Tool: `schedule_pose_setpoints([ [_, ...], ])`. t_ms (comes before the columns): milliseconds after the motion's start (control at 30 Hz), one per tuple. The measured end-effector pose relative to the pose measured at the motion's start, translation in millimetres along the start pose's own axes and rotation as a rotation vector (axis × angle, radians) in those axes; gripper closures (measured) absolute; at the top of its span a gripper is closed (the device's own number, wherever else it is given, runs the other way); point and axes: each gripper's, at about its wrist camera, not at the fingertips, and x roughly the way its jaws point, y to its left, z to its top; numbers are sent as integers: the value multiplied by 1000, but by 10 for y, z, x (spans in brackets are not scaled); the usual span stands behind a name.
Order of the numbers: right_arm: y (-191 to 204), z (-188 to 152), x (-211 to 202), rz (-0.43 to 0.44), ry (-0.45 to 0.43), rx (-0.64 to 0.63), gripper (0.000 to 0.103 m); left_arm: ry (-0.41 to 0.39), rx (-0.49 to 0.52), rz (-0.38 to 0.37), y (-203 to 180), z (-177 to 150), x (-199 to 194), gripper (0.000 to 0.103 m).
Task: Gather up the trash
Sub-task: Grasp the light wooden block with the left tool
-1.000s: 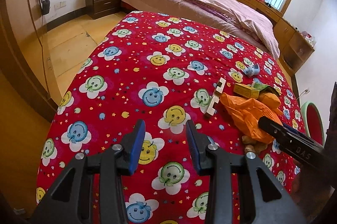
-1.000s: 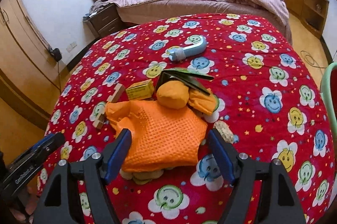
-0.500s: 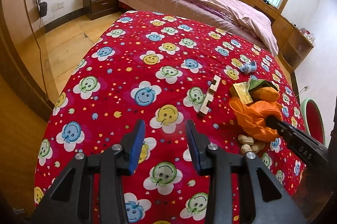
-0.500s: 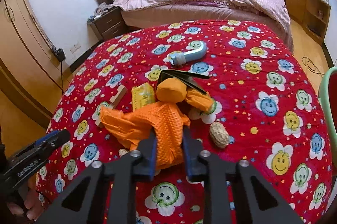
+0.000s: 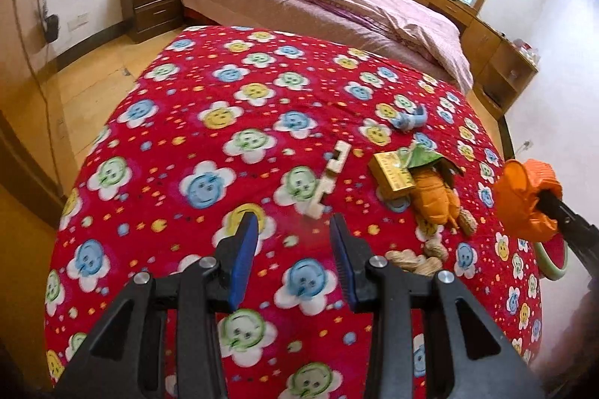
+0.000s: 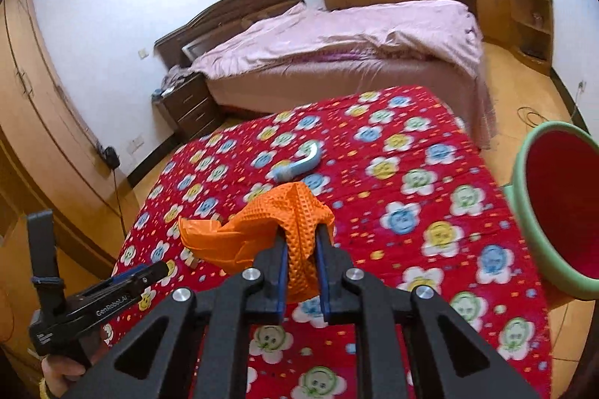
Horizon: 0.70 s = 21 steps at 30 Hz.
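Observation:
My right gripper [image 6: 301,245] is shut on an orange textured glove [image 6: 262,226] and holds it above the red flowered blanket [image 6: 411,196]. The glove also shows at the right of the left wrist view [image 5: 524,200]. My left gripper [image 5: 294,234] is open and empty, low over the blanket [image 5: 187,144]. Ahead of it lie a wooden piece [image 5: 329,178], a yellow box [image 5: 391,170], a second orange glove [image 5: 436,196], a green wrapper [image 5: 423,155], several peanuts [image 5: 411,262] and a blue curved tube [image 5: 410,118]. The tube also shows in the right wrist view [image 6: 299,165].
A green bin with a red inside [image 6: 558,211] stands at the blanket's right edge; its rim shows in the left wrist view [image 5: 550,258]. A pink-covered bed [image 6: 337,43], a nightstand [image 5: 153,2] and low cabinets [image 6: 516,13] lie beyond. A wardrobe [image 6: 33,106] is at left.
My right gripper closed on the orange glove and lifted it off the pile, turning right toward the bin. The peanuts under it came into view. My left gripper moved slightly forward.

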Motion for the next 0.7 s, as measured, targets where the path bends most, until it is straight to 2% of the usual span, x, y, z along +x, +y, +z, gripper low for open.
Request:
schedule_pose_setpoints([
  [200, -237, 13, -171, -61, -27, 40, 88, 18, 77, -10, -180, 85, 176, 64],
  [500, -495, -49, -281, -107, -35, 98, 88, 66, 121, 39, -245, 118, 493, 64],
  [700, -559, -97, -270, -104, -24, 109, 88, 33, 149, 74, -285, 121, 551, 66],
])
